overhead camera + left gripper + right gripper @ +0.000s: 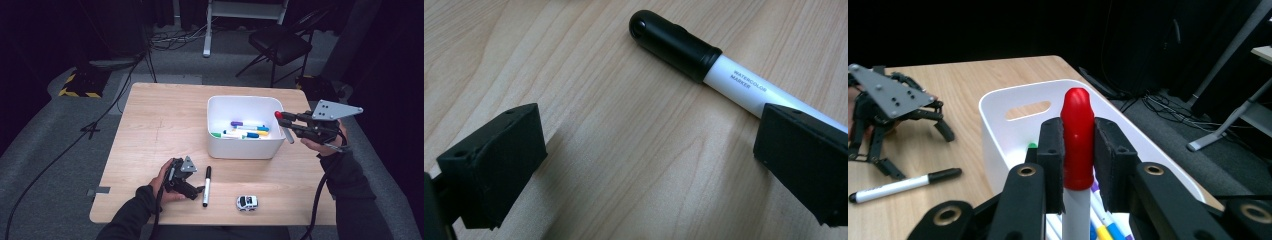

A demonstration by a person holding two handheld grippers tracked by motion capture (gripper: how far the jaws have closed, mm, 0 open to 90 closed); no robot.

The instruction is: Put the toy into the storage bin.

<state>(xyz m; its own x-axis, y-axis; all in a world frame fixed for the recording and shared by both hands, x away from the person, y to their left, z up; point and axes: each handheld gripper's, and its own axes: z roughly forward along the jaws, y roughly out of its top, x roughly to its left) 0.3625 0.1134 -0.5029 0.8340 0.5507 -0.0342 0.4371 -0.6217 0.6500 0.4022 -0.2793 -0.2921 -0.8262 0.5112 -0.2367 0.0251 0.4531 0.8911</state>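
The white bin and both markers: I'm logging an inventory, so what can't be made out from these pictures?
- Markers in the white bin: high view too small for an exact count; in the right gripper view the right gripper covers them.
- Red-capped marker: lower barrel cut off by the bottom edge.
- Black-capped marker: far end hidden behind a jaw of the left gripper.
- Toy car: too small for detail.

A red-capped marker (1077,145) stands upright above the white bin (220,142); a black-capped marker (206,186) lies on the table
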